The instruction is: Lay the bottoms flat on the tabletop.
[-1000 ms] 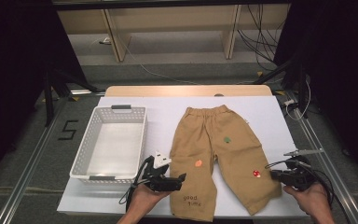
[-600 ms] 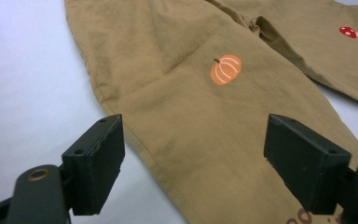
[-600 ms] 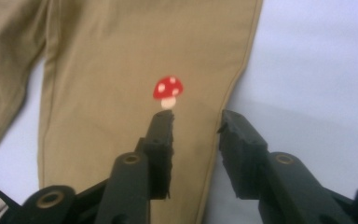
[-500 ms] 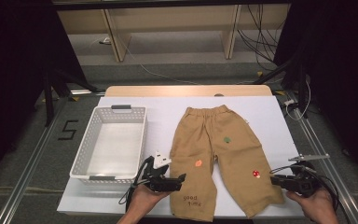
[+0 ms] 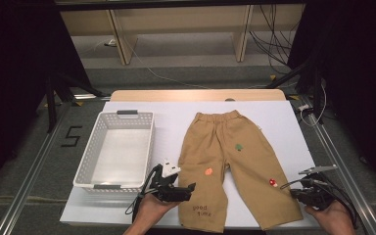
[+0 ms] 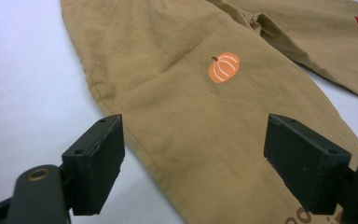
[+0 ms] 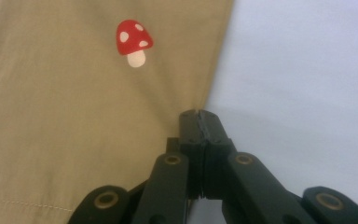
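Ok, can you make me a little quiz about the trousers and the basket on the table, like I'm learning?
1. True or false: something lies inside the white basket.
2. What orange picture on the trousers shows just ahead of the left gripper?
3. The left gripper's jaws stand: A open, B shut.

Key: 1 false, the basket is empty. 2 a pumpkin. 3 A, open over the edge of a trouser leg.
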Available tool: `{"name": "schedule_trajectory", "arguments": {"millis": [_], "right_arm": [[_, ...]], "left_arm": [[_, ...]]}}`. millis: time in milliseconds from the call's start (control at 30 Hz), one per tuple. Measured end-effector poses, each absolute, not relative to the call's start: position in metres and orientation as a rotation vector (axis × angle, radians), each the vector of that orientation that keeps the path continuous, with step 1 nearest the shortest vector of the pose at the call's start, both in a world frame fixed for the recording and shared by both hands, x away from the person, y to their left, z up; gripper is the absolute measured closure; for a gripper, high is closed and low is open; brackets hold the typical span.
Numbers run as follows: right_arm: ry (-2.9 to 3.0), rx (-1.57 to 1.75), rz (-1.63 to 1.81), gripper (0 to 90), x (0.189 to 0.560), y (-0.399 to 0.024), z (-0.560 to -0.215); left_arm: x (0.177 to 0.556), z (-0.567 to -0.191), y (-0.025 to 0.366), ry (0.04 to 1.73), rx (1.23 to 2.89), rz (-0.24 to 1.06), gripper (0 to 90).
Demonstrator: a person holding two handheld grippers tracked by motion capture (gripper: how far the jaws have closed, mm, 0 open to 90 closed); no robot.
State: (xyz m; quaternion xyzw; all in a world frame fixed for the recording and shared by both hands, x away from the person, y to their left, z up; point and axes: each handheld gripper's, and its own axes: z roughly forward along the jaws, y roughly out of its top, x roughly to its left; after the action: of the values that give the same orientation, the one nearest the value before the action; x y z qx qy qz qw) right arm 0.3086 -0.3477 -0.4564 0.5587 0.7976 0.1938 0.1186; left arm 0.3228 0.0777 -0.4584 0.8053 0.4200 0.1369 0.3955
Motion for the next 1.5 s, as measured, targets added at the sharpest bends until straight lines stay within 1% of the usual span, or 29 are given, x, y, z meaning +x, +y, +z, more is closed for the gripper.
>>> {"name": "schedule_trajectory", "arguments": {"millis": [200, 233, 267, 300, 333, 367, 400, 433, 533, 633, 733, 933, 967, 1000, 1133, 1233, 1300, 1400, 1500], "right_arm": [[2.326, 1.62, 0.581, 88.4, 0.307, -0.345, -0.453], [2.317, 1.623, 0.583, 82.0, 0.308, -0.345, -0.454], [2.317, 1.623, 0.583, 82.0, 0.308, -0.345, -0.454], [2.31, 1.625, 0.602, 75.4, 0.308, -0.345, -0.453], [2.291, 1.632, 0.638, 65.0, 0.308, -0.345, -0.451], [2.268, 1.633, 0.676, 57.1, 0.308, -0.346, -0.449], [2.241, 1.626, 0.711, 51.6, 0.307, -0.346, -0.447], [2.216, 1.618, 0.761, 47.5, 0.307, -0.346, -0.444], [2.157, 1.588, 0.931, 40.5, 0.304, -0.345, -0.437], [2.119, 1.543, 1.038, 36.7, 0.302, -0.339, -0.433], [2.116, 1.482, 1.085, 34.2, 0.299, -0.329, -0.43], [2.124, 1.386, 1.163, 32.4, 0.296, -0.312, -0.427], [2.124, 1.375, 1.167, 32.3, 0.296, -0.309, -0.428], [2.127, 1.367, 1.167, 32.3, 0.296, -0.308, -0.428], [2.147, 1.358, 1.163, 32.3, 0.295, -0.303, -0.429], [2.155, 1.348, 1.163, 32.8, 0.295, -0.301, -0.429], [2.169, 1.344, 1.159, 32.9, 0.294, -0.3, -0.43], [2.175, 1.341, 1.153, 33.0, 0.294, -0.299, -0.43], [2.175, 1.339, 1.154, 33.0, 0.294, -0.299, -0.43]], "left_arm": [[0.323, -0.46, 0.078, 1.066, 2.054, 0.341, 20.4], [0.323, -0.46, 0.078, 1.066, 2.058, 0.342, 20.4], [0.323, -0.461, 0.077, 1.068, 2.062, 0.342, 20.4], [0.323, -0.462, 0.078, 1.07, 2.066, 0.337, 20.4], [0.323, -0.462, 0.078, 1.076, 2.073, 0.331, 20.4], [0.323, -0.463, 0.078, 1.079, 2.079, 0.33, 20.4], [0.322, -0.464, 0.079, 1.085, 2.093, 0.328, 20.4], [0.321, -0.464, 0.08, 1.093, 2.095, 0.326, 20.4], [0.318, -0.467, 0.081, 1.114, 2.119, 0.31, 20.5], [0.317, -0.472, 0.079, 1.114, 2.17, 0.293, 21.6], [0.317, -0.476, 0.077, 1.116, 2.195, 0.277, 24.9], [0.316, -0.481, 0.075, 1.092, 2.252, 0.245, 31.4], [0.315, -0.483, 0.074, 1.078, 2.265, 0.248, 33.9], [0.314, -0.483, 0.073, 1.066, 2.276, 0.277, 35.1], [0.311, -0.482, 0.074, 1.035, 2.286, 0.29, 48.8], [0.309, -0.482, 0.072, 1.015, 2.279, 0.285, 62.5], [0.309, -0.482, 0.072, 1.007, 2.275, 0.273, 73.7], [0.31, -0.482, 0.074, 1.002, 2.27, 0.244, 85.2], [0.311, -0.48, 0.078, 0.997, 2.286, 0.236, 87.3]]}}
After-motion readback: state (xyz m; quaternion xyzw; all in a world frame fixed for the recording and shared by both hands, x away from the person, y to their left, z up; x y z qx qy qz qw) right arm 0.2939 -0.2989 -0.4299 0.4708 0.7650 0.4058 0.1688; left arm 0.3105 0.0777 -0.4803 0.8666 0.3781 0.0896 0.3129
